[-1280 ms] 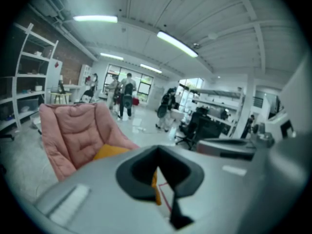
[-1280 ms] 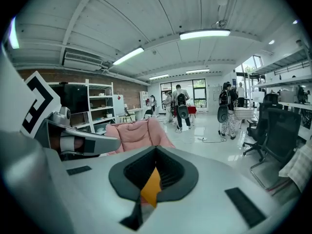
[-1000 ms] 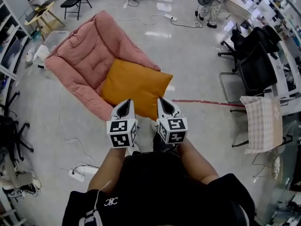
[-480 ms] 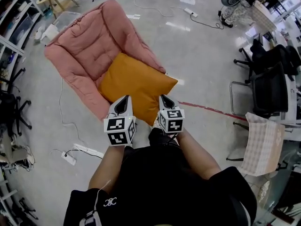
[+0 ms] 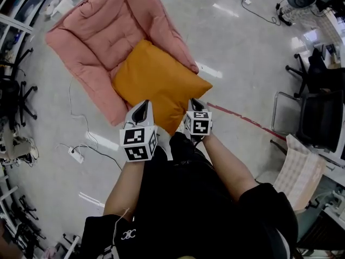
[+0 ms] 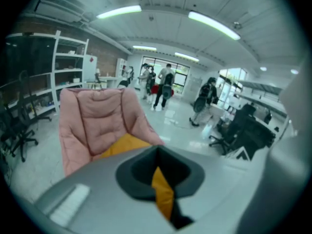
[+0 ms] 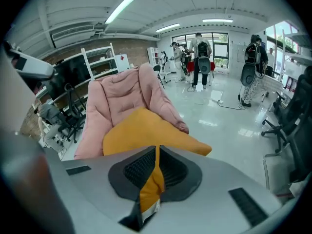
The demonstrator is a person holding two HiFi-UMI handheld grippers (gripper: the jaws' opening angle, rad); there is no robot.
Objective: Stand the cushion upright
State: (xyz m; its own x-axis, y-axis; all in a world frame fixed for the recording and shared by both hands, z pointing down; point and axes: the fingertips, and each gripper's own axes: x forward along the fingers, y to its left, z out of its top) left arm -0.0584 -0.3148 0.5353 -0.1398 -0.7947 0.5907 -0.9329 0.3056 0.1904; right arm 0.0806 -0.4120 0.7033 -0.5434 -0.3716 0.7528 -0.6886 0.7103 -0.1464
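An orange cushion [image 5: 156, 85] lies flat on the seat of a pink padded floor chair [image 5: 97, 31], one corner hanging over the chair's right edge. My left gripper [image 5: 144, 104] hovers over the cushion's near edge with its jaws shut and nothing in them. My right gripper [image 5: 195, 101] is lower, just off the cushion's near right edge, also shut and empty. In the left gripper view the cushion [image 6: 119, 144] shows past the closed left gripper tips [image 6: 157, 152]. In the right gripper view the cushion [image 7: 146, 128] fills the space ahead of the closed right gripper tips [image 7: 157, 147].
Black office chairs [image 5: 318, 117] and a chair with a checked cloth [image 5: 299, 174] stand at the right. A red tape line [image 5: 242, 118] runs on the floor. A power strip [image 5: 75, 154] with cables lies at the left, near shelving [image 5: 11, 15]. People [image 7: 201, 48] stand far off.
Both grippers have come forward and down toward the cushion's near edge, the right one sinking more. The cushion and the chair have not moved.
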